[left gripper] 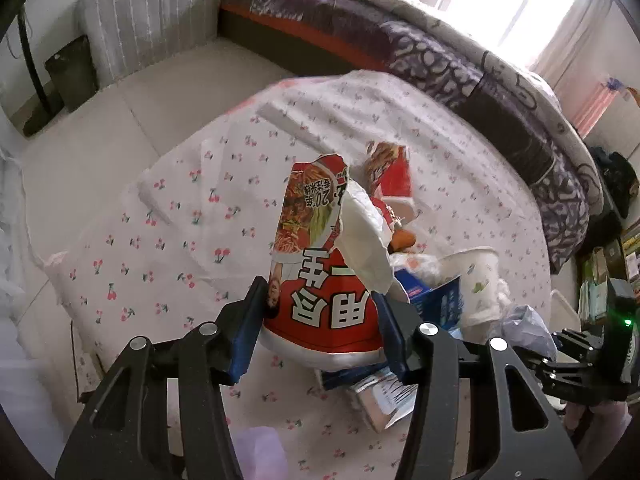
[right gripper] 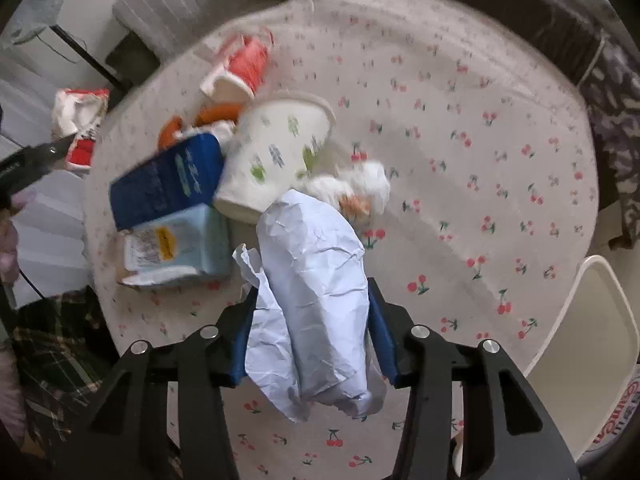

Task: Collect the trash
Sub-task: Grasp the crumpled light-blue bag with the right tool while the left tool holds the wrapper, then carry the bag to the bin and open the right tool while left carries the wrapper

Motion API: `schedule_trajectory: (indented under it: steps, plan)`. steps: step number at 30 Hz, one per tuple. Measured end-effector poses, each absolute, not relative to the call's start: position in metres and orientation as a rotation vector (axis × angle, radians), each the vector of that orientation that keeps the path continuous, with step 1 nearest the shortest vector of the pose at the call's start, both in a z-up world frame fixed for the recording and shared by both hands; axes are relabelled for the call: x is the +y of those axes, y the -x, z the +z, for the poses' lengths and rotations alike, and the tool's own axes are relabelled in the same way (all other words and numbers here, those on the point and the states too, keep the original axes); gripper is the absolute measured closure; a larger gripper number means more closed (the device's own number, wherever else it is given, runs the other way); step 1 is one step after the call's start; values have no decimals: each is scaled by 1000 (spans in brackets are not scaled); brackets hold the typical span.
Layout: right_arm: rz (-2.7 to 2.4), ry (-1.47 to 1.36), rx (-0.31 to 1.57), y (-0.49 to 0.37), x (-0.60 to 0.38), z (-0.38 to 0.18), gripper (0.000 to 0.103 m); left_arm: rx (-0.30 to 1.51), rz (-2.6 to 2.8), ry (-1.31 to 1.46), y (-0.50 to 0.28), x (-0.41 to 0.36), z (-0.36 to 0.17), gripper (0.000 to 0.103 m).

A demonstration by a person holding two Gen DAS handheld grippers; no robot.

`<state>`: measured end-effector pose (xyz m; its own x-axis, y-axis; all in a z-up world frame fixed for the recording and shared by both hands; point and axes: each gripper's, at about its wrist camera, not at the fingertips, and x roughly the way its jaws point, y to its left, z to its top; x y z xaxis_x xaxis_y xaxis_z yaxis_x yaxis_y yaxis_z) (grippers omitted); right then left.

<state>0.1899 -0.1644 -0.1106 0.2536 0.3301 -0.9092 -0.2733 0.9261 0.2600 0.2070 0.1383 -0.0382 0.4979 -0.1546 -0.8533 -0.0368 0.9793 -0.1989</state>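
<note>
The left tool (left gripper: pixel 320 316) is clenched on a torn red printed noodle carton (left gripper: pixel 316 264), whose long axis runs straight away from the tool, torn end farthest, print upside down; the right tool (right gripper: pixel 310 332) grips a crumpled pale blue paper wad (right gripper: pixel 316 300), long axis likewise pointing forward along the fingers; both are held above a round surface under a white cherry-print cloth (right gripper: pixel 460 152); on it lie one white paper cup with small flower marks (right gripper: pixel 276 152) tipped on its side, one dark blue box (right gripper: pixel 168 180) touching one light blue box (right gripper: pixel 180 248), one crumpled white tissue (right gripper: pixel 360 188) and one red and white carton (right gripper: pixel 240 68); beyond stand a bed with a grey and purple patterned quilt (left gripper: pixel 460 68), a pale tiled floor (left gripper: pixel 120 112) and a bright window (left gripper: pixel 512 4).
</note>
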Motion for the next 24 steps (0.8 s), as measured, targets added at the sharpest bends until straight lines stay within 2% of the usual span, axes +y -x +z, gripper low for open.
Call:
schedule_trajectory:
  steps: [13, 24]
  plan:
    - [225, -106, 822, -181, -191, -40, 54, 863, -62, 195, -202, 105, -10, 53]
    - [6, -150, 620, -160, -228, -10, 54, 724, -48, 152, -192, 54, 3, 53]
